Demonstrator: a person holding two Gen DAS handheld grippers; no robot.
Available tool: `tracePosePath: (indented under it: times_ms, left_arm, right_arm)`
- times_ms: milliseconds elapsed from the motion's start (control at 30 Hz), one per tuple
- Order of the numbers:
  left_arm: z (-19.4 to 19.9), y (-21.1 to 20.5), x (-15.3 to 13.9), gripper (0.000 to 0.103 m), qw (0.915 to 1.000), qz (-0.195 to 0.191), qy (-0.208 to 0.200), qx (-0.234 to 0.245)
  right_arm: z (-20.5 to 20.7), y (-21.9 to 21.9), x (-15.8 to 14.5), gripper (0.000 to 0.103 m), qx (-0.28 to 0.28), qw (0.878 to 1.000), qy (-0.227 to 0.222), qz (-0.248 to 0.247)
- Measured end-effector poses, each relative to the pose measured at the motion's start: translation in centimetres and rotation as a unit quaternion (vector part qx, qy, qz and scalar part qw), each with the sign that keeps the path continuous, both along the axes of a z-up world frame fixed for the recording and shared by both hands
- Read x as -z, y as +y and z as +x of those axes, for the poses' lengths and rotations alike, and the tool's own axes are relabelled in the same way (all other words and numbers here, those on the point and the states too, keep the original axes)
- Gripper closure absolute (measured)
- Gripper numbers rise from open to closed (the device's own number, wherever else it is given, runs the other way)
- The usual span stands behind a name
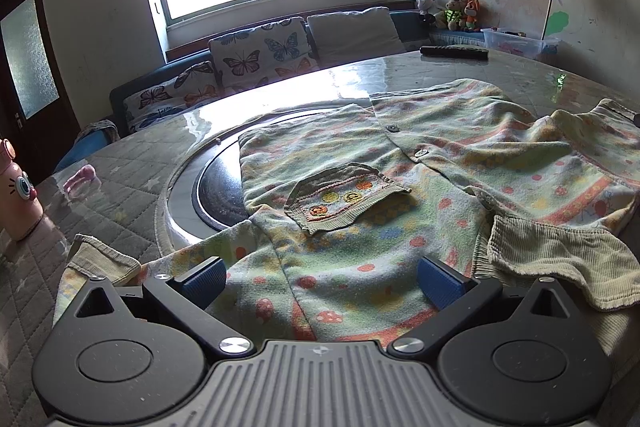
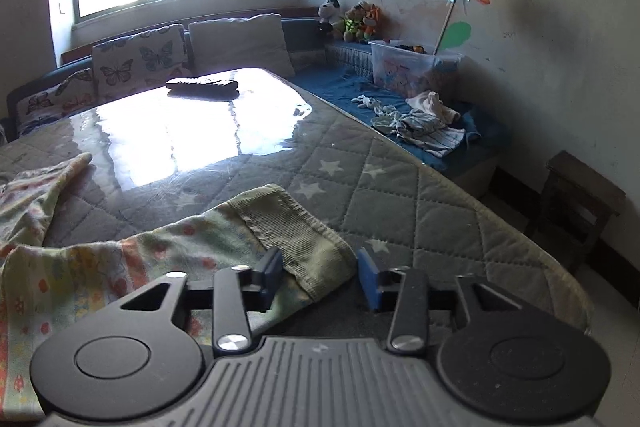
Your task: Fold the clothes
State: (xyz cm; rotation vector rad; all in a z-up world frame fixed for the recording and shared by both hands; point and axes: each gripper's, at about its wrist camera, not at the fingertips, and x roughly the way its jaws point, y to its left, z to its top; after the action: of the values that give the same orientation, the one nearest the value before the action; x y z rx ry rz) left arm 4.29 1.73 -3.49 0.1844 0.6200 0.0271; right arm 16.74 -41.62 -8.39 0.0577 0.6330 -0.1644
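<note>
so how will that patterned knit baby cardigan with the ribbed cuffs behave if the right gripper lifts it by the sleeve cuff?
Likely floppy: the patterned knit baby cardigan already lies rumpled and creased on the quilted table cover. Probably light, being thin and small. The ribbed sleeve cuff looks soft and textured, so the open right gripper should hold it without slipping, but the body will probably trail and drag.

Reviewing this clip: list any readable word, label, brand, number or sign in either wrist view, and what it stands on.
None: no legible text in either view.
Garment: pictures of mushrooms and fruit only, no letters.
Pink bottle: a cartoon face, no words.
Clear plastic bin: a coloured printed picture; any lettering is too blurred to read.
Dark flat object on the table: any markings too small to tell.
</note>
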Motion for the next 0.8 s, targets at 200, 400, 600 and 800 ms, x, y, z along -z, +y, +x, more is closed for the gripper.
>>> tracePosePath:
  times_ms: [200,400,600,800]
  left_arm:
    - [-0.1,-0.1,0.0,0.0,1.0,-0.003,0.001,0.0]
    - [-0.1,0.1,-0.1,0.0,1.0,-0.006,0.001,0.0]
    - [-0.1,0.0,-0.1,0.0,1.0,0.001,-0.002,-0.001]
    - [-0.8,-1.0,-0.4,0.0,0.9998,0.017,-0.004,0.004]
  right_arm:
    - [-2.0,1.0,-1.3,0.097,-0.009,1.0,-0.02,-0.016]
    - [-2.4,2.4,-2.2,0.074,-0.029,0.999,-0.024,-0.015]
    - [-2.7,3.7,-3.0,0.059,-0.049,0.998,-0.028,-0.015]
    - [-3.4,9.4,-3.8,0.053,-0.185,0.982,-0.018,0.016]
